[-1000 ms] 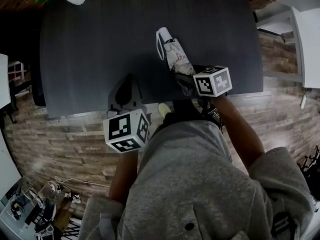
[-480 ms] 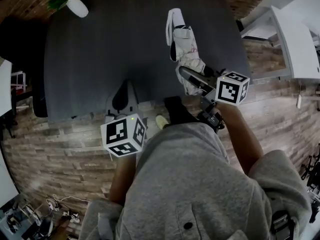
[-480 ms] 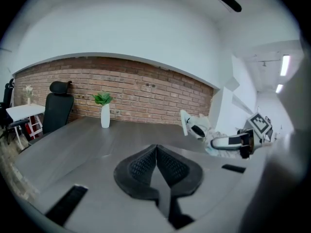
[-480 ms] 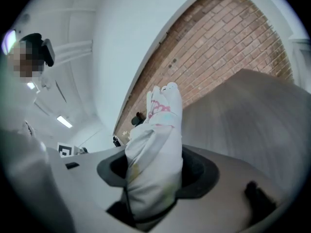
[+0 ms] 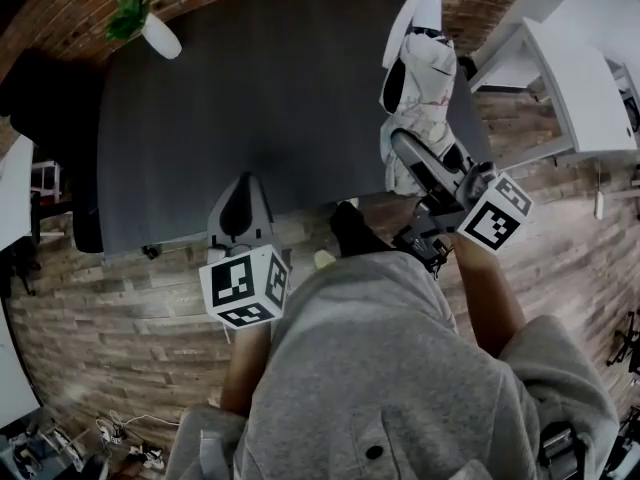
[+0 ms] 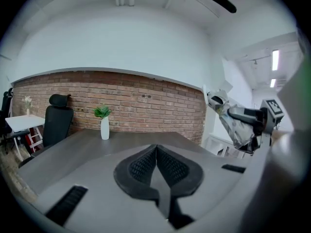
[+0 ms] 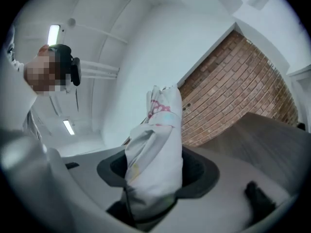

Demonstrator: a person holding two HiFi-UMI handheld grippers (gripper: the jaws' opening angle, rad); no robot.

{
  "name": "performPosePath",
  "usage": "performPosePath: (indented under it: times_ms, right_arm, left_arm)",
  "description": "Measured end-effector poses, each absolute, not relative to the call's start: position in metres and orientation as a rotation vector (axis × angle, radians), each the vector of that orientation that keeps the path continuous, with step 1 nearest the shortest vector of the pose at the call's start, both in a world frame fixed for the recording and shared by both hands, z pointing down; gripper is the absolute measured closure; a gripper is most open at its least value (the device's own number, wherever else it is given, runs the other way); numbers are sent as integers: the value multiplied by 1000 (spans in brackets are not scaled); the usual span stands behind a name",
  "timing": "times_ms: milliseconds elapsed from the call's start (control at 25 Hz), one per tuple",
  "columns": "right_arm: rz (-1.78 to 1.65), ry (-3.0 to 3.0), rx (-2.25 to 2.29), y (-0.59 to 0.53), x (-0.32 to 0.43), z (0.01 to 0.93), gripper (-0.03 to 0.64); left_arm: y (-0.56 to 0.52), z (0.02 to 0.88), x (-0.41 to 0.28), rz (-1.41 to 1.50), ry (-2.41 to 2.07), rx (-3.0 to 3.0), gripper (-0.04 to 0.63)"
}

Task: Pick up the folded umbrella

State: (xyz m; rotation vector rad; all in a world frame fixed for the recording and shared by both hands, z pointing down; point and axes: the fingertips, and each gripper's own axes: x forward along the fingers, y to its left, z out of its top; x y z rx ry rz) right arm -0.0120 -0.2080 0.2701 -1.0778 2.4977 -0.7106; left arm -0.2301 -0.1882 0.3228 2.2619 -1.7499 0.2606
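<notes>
The folded umbrella [image 5: 420, 78], pale with pink print and a white strap loop, hangs lifted above the dark table's [image 5: 270, 88] right end. My right gripper [image 5: 432, 166] is shut on its lower part, and its marker cube sits toward my body. In the right gripper view the umbrella [image 7: 156, 154] fills the space between the jaws and stands up out of them. My left gripper [image 5: 240, 213] is shut on nothing over the table's near edge; its pads [image 6: 146, 166] meet. The left gripper view shows the umbrella [image 6: 234, 126] held at the far right.
A white vase with a green plant [image 5: 150, 26] stands at the table's far left corner. A black office chair [image 6: 57, 121] and a white desk [image 6: 17, 123] are to the left. More white furniture [image 5: 575, 88] stands right of the table. A brick wall [image 6: 146, 103] lies behind.
The right gripper has raised the umbrella off the table, and it now stands more upright. The left gripper has risen a little and stays shut.
</notes>
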Motion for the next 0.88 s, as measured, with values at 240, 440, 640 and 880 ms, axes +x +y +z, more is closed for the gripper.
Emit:
performPosePath:
  times_ms: [240, 440, 640, 880]
  right_arm:
    - [-632, 2460, -1099, -191, 4, 254, 368]
    - [-597, 2470, -1112, -185, 2, 253, 368]
    - [-566, 2497, -1143, -183, -6, 257, 368]
    - [-543, 2503, -1167, -180, -4, 261, 368]
  left_arm:
    - [-182, 308, -231, 227, -1785, 2288, 581]
    - [-178, 306, -229, 226, -1776, 2305, 581]
    - [-177, 307, -232, 234, -1764, 2316, 581]
    - [-176, 311, -233, 240, -1752, 2323, 581]
